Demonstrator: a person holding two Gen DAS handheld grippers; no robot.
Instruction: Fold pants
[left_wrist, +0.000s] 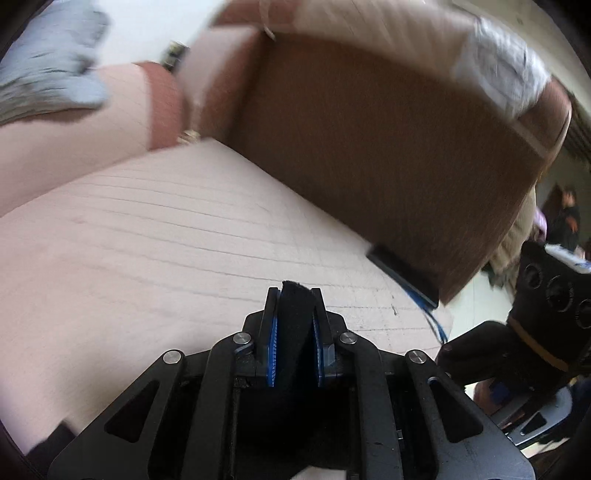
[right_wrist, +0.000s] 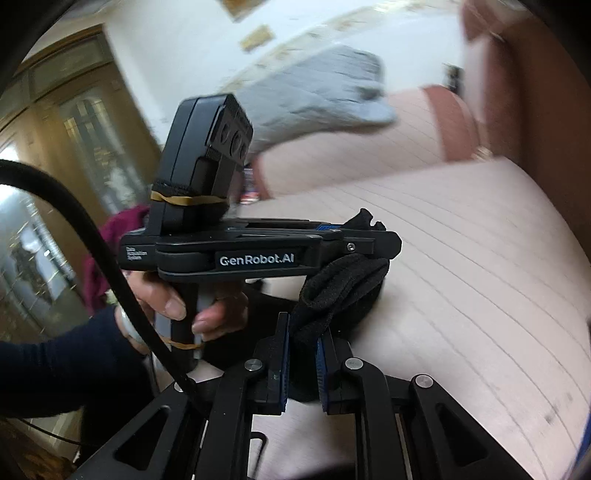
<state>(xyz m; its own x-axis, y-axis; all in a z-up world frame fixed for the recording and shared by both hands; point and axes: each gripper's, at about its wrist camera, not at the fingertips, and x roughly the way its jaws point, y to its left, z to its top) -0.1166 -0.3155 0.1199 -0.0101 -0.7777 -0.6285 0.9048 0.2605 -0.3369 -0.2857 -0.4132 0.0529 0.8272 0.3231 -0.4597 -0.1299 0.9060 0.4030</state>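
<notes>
Both grippers, left (left_wrist: 295, 325) and right (right_wrist: 303, 354), pinching black pants (right_wrist: 343, 284) above bed (right_wrist: 461, 277); thin bite, fabric may slip if tugged apart.

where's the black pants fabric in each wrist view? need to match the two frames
Left wrist: black pants fabric at bottom centre, pinched between the left gripper fingers.
Right wrist: black pants fabric at centre, bunched between the left gripper, seen side-on, and the right gripper at the bottom; both clamp it.
Shared landmark: grey cloth at upper left in the left view, at upper centre in the right view, over the pink striped bed cover.
</notes>
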